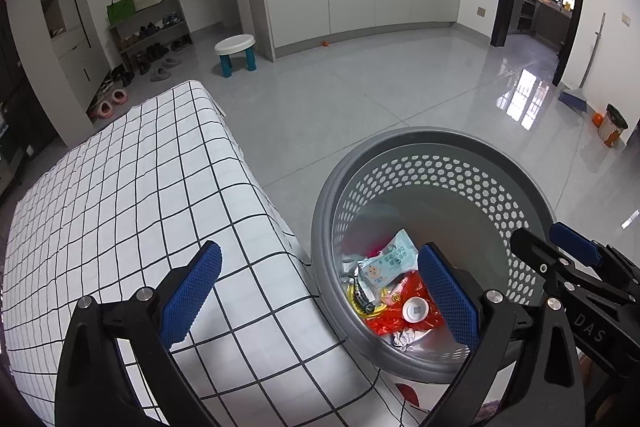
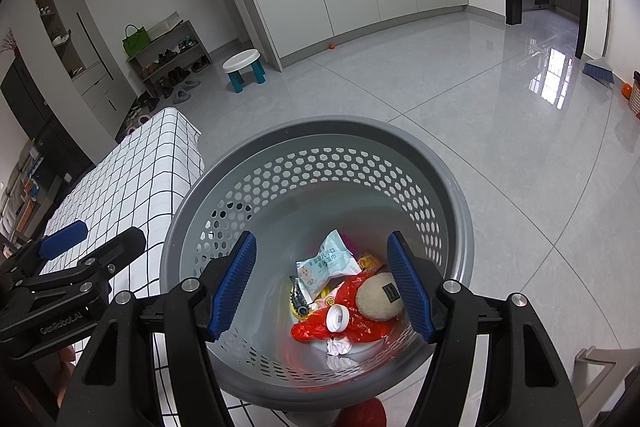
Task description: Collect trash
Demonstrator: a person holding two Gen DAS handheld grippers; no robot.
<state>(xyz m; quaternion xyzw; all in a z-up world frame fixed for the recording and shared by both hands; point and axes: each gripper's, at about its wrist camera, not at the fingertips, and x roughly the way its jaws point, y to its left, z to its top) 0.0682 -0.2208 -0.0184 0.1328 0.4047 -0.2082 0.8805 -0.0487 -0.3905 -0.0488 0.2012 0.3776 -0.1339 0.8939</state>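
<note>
One round grey plastic basket (image 2: 320,143), its upper wall pierced with rows of hexagonal holes and its rim smooth and thick, stands directly below and ahead of the right gripper (image 2: 322,287), whose two ribbed blue pads are spread well apart with nothing between them. In the basket's bottom, framed by those pads, lie several pieces of trash: one pale blue wet-wipe packet (image 2: 326,263) of crinkled film, one crumpled red plastic bag (image 2: 360,331), one round white bottle cap (image 2: 337,318), one oval beige sponge-like pad (image 2: 378,297) with a dark label, one ball of crushed white paper (image 2: 338,347), and a small dark ridged piece on something yellow, too small to name. The left gripper (image 1: 320,295) hovers with its two blue textured pads also wide apart and empty; one pad sits over the table (image 1: 120,195), covered in a white cloth with a black grid, the other over the basket's near rim. The basket touches the table's edge.
</note>
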